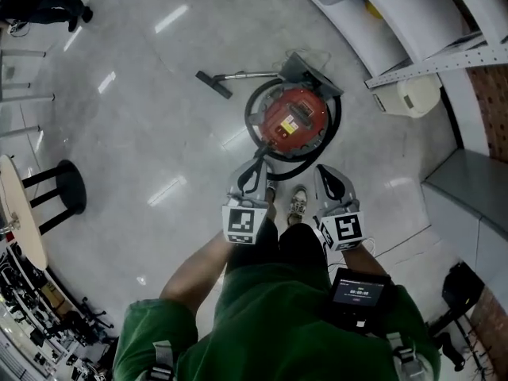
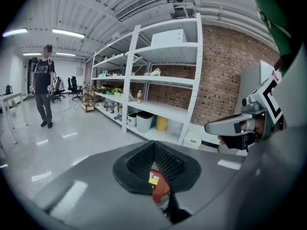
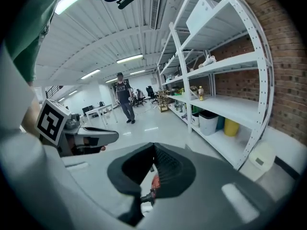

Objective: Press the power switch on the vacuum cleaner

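A round red vacuum cleaner (image 1: 294, 117) with a black hose stands on the floor just ahead of my feet. Its metal wand ends in a floor nozzle (image 1: 214, 84) to the left. I cannot make out its power switch. My left gripper (image 1: 255, 167) hangs above the vacuum's near left edge, its jaws together and holding nothing. To its right, my right gripper (image 1: 324, 171) is likewise shut and empty. In the left gripper view the gripper (image 2: 154, 145) has its pads meeting, with the red vacuum (image 2: 158, 186) showing below them. The right gripper (image 3: 153, 147) shows the same, with the vacuum (image 3: 154, 183) beneath.
White shelving (image 2: 158, 80) with bins runs along a brick wall on the right. A white box (image 1: 409, 94) sits by the shelf foot. A black stool (image 1: 67, 185) and a round table (image 1: 20, 213) stand at the left. A person (image 2: 44, 80) stands far off.
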A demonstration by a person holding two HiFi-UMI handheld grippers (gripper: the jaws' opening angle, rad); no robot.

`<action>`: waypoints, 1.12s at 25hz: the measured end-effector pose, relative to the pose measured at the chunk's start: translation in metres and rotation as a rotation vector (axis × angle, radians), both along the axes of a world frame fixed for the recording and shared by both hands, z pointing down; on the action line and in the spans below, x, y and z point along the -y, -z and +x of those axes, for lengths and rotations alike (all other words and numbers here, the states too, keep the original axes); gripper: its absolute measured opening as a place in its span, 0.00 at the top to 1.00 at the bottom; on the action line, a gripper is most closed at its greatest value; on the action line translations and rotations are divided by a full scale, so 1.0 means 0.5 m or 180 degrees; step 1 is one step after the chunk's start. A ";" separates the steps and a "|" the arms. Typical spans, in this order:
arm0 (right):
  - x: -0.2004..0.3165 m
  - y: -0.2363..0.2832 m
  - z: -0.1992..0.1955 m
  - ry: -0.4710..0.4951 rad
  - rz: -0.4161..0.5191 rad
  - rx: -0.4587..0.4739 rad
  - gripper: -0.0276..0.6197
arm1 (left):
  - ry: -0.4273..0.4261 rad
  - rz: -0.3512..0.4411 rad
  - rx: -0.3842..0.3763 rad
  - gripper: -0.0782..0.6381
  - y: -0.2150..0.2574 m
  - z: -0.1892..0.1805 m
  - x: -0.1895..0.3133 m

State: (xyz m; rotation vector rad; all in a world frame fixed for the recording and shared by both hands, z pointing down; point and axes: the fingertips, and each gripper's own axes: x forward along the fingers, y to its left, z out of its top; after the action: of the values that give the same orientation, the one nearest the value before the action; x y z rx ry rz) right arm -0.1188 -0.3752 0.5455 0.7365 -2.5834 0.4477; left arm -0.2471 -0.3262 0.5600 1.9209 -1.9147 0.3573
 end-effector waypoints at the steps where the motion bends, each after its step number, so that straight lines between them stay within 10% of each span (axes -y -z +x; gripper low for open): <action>1: 0.004 -0.015 -0.003 -0.0014 -0.0026 -0.0016 0.95 | -0.0043 -0.0034 0.0009 0.88 -0.016 -0.001 0.008; 28: 0.017 -0.373 -0.002 -0.0012 -0.0493 -0.0453 0.95 | -0.0746 -0.0815 0.0046 0.88 -0.472 0.023 0.070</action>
State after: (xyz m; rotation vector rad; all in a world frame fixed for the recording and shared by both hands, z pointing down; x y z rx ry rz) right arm -0.1197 -0.3838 0.7322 0.6932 -2.3849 0.5683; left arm -0.2355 -0.3611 0.7958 1.9731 -1.5665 0.6528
